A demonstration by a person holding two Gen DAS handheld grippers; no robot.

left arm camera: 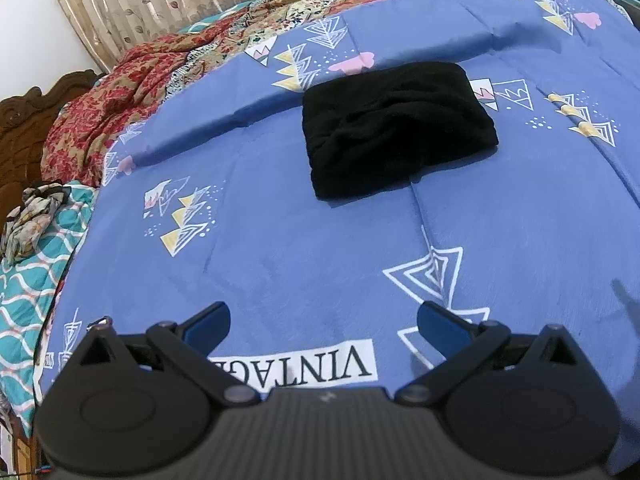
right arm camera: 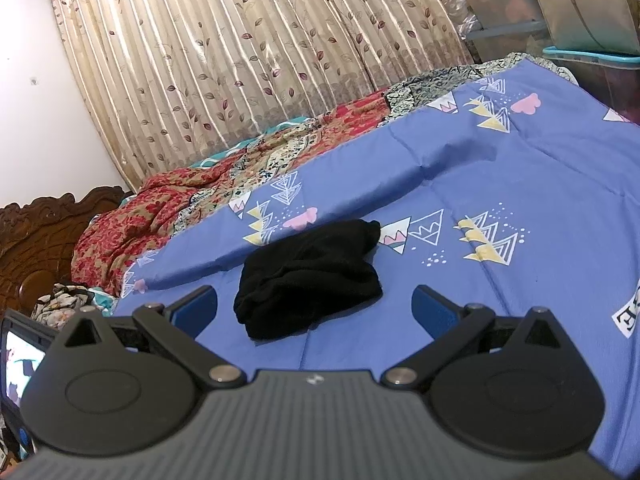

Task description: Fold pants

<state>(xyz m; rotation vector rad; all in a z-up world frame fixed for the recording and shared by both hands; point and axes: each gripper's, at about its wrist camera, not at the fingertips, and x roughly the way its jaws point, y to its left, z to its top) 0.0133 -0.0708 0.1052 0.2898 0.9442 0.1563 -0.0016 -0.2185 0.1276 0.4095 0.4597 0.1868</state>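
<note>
— Pants, black, folded into a compact bundle, lying flat on the blue bedsheet near the middle of the bed. What do you have on the grippers?

— Left gripper hangs above the sheet, jaws spread wide, nothing between them. It sits well short of the pants, with bare sheet between. A white label reading "VINTAGE" shows upside down just under it.

— And the other one?

— Right gripper is the same story: jaws wide apart, empty. From its camera the pants appear between the two blue fingertips, but the bundle lies beyond them and nothing touches it.

— How does the fold look?

— Roughly rectangular, a few soft creases across the top, edges a little uneven on the near side.

— Anything else on the bed?

— A red floral blanket bunched along the far edge, beside a carved wooden headboard. Behind it, a beige curtain with a leaf print.
</note>
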